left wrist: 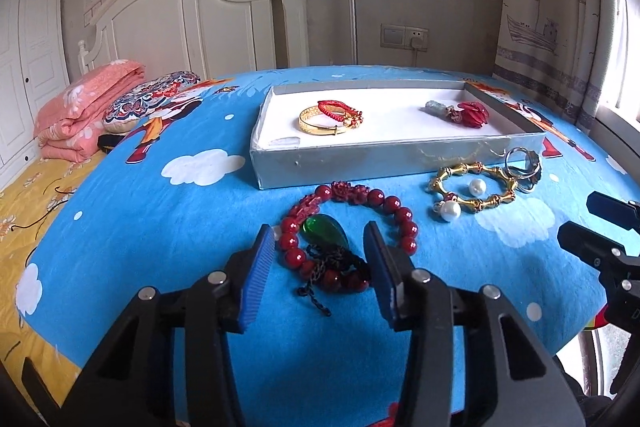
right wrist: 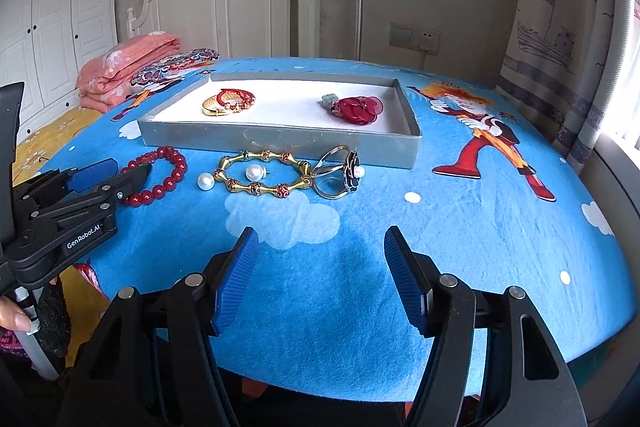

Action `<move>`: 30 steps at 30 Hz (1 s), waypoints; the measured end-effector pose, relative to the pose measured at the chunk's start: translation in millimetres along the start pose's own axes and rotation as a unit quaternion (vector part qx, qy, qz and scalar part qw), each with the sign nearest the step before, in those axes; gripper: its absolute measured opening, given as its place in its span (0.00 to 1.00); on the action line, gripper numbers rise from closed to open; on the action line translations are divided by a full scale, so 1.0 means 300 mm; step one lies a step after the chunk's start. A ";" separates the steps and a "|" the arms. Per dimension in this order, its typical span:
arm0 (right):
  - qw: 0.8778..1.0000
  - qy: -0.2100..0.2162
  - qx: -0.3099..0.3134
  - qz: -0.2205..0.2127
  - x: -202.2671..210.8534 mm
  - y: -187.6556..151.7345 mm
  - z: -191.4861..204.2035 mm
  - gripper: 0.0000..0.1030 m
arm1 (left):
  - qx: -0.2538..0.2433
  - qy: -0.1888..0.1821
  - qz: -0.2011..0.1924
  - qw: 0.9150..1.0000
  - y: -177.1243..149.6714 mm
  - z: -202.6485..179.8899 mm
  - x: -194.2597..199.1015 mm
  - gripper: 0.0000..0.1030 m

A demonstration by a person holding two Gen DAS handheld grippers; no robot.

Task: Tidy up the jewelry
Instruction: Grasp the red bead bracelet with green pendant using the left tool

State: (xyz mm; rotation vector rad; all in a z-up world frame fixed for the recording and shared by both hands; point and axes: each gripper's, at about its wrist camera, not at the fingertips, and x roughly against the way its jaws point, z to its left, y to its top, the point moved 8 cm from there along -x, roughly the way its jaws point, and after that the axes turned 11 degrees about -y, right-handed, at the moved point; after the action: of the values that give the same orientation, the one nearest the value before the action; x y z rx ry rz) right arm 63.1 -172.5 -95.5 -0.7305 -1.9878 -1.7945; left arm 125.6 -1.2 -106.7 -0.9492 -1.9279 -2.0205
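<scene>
left gripper (left wrist: 320,251) astride red bead bracelet (left wrist: 394,205), green pendant (left wrist: 326,233); tray (left wrist: 360,163) behind.

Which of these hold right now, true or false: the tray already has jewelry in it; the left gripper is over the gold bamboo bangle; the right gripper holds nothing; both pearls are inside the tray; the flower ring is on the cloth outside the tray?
1. The tray already has jewelry in it. True: a gold bangle and a red flower piece lie inside.
2. The left gripper is over the gold bamboo bangle. False: its open jaws straddle the red bead bracelet and the green pendant.
3. The right gripper holds nothing. True: open over bare cloth.
4. Both pearls are inside the tray. False: both pearls lie on the cloth by the bamboo bangle.
5. The flower ring is outside the tray. True.
</scene>
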 end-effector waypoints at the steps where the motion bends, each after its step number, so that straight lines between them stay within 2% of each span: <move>1: 1.000 0.001 0.000 -0.001 0.001 0.000 0.001 0.60 | 0.001 -0.005 0.001 1.000 -0.003 -0.002 0.001 0.34; 3: 1.000 0.002 0.001 -0.002 0.005 0.000 0.004 0.60 | -0.009 0.007 0.000 1.000 -0.010 -0.001 0.010 0.12; 4: 1.000 0.002 0.002 -0.003 0.005 0.000 0.005 0.60 | -0.012 0.005 -0.004 1.000 -0.007 -0.001 0.014 0.09; 7: 1.000 0.003 0.000 -0.003 0.004 0.002 0.006 0.60 | 0.001 -0.004 -0.016 1.000 0.005 0.008 0.035 0.08; 18: 0.999 -0.015 -0.032 0.009 -0.065 0.060 -0.042 0.60 | 0.000 -0.015 -0.076 0.997 0.128 -0.011 0.161 0.08; 27: 0.998 -0.024 -0.049 0.026 -0.128 0.137 -0.044 0.60 | 0.005 -0.025 -0.063 0.998 0.098 -0.031 0.142 0.08; 30: 0.997 -0.030 -0.049 0.043 -0.173 0.151 -0.037 0.57 | 0.003 -0.026 -0.064 0.998 0.095 -0.031 0.140 0.08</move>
State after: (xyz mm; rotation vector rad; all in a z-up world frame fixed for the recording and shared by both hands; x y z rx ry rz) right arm 130.7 -187.6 -88.1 -0.8956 -1.8854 -1.8513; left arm 105.6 -2.0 -59.1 -0.9072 -2.0702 -2.0757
